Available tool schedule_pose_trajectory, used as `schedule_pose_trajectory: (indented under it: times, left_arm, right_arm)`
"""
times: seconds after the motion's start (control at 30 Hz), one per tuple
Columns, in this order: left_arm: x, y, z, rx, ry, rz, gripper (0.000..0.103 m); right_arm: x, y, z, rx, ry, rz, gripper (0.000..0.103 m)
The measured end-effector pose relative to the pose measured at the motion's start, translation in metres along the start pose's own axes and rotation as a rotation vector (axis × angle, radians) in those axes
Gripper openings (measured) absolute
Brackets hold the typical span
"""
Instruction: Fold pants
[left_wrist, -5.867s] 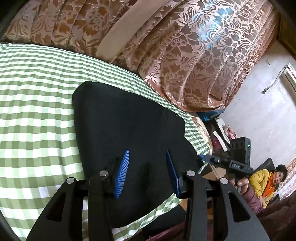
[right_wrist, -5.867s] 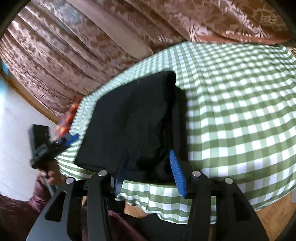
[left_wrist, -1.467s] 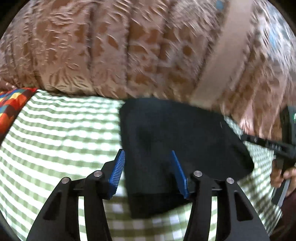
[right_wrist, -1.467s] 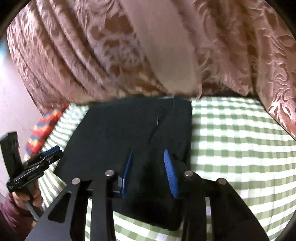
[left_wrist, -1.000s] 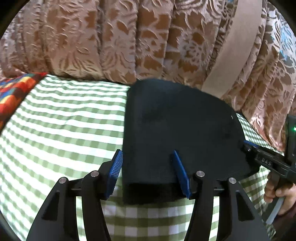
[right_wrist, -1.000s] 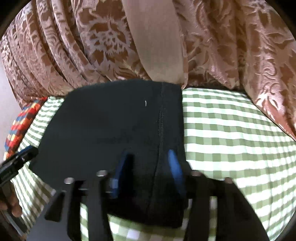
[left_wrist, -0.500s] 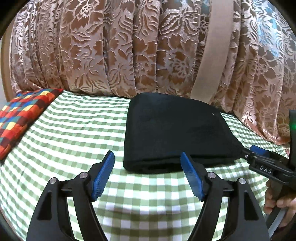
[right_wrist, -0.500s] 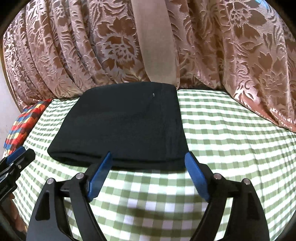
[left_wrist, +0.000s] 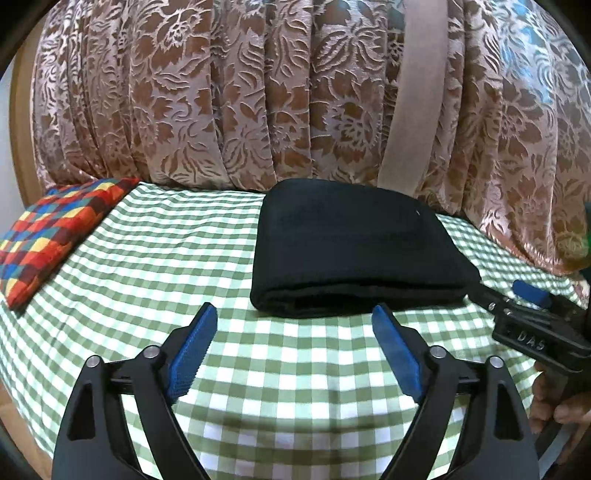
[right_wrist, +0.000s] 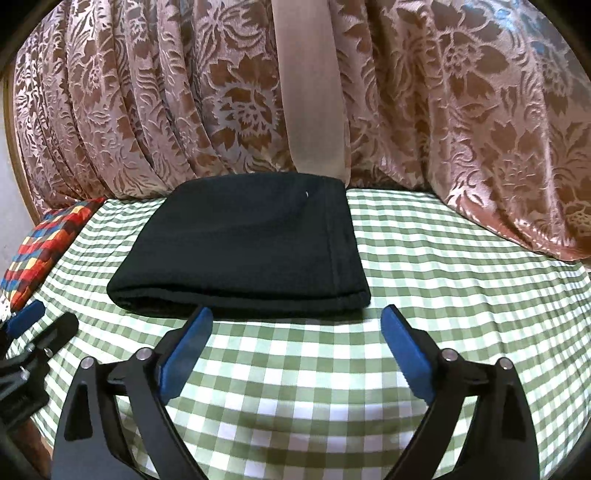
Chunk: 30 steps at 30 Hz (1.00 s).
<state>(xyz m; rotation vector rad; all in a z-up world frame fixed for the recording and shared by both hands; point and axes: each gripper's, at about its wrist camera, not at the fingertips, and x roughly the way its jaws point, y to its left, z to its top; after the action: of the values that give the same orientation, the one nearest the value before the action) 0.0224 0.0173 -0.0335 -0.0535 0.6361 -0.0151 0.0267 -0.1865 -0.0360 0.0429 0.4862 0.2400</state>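
Note:
The black pants (left_wrist: 351, 247) lie folded in a flat rectangle on the green checked tablecloth (left_wrist: 177, 258), near the curtain. They also show in the right wrist view (right_wrist: 251, 247). My left gripper (left_wrist: 293, 314) is open and empty, just short of the pants' near folded edge. My right gripper (right_wrist: 295, 315) is open and empty, also just short of that edge. The right gripper also shows at the right edge of the left wrist view (left_wrist: 532, 317), and the left gripper at the left edge of the right wrist view (right_wrist: 33, 332).
A brown floral curtain (left_wrist: 258, 92) hangs right behind the table, with a plain beige band (right_wrist: 310, 81). A multicoloured checked cushion (left_wrist: 55, 229) lies at the table's left, also seen in the right wrist view (right_wrist: 40, 247).
Both grippers have let go of the pants, opened wide and drawn back toward the near table edge. The folded pants now lie still on the cloth.

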Motion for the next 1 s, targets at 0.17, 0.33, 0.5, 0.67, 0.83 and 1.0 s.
schedule_pose_trajectory:
  times: [0.17, 0.33, 0.5, 0.67, 0.83, 1.0]
  left_arm:
    - [-0.008, -0.003, -0.01, -0.006, 0.0, 0.005, 0.092]
    - [-0.018, -0.003, -0.018, -0.016, -0.01, 0.003, 0.099]
    - [-0.028, -0.001, -0.021, -0.017, -0.031, 0.007, 0.099]
    - [-0.035, -0.004, -0.022, 0.001, -0.046, 0.017, 0.099]
    - [-0.038, 0.0, -0.022, -0.015, -0.044, 0.019, 0.099]
    - [-0.037, 0.004, -0.025, -0.028, -0.038, 0.047, 0.099]
  right_arm:
    - [-0.014, 0.004, -0.013, 0.001, -0.009, -0.021, 0.098]
    - [-0.021, 0.006, -0.03, -0.031, -0.002, -0.042, 0.1]
    - [-0.026, 0.0, -0.036, -0.005, 0.001, -0.064, 0.1]
    - [-0.034, -0.001, -0.034, 0.001, -0.014, -0.069, 0.1]
    - [-0.037, 0.003, -0.035, -0.011, -0.021, -0.062, 0.1]
    - [-0.037, 0.007, -0.037, -0.025, -0.019, -0.062, 0.1]
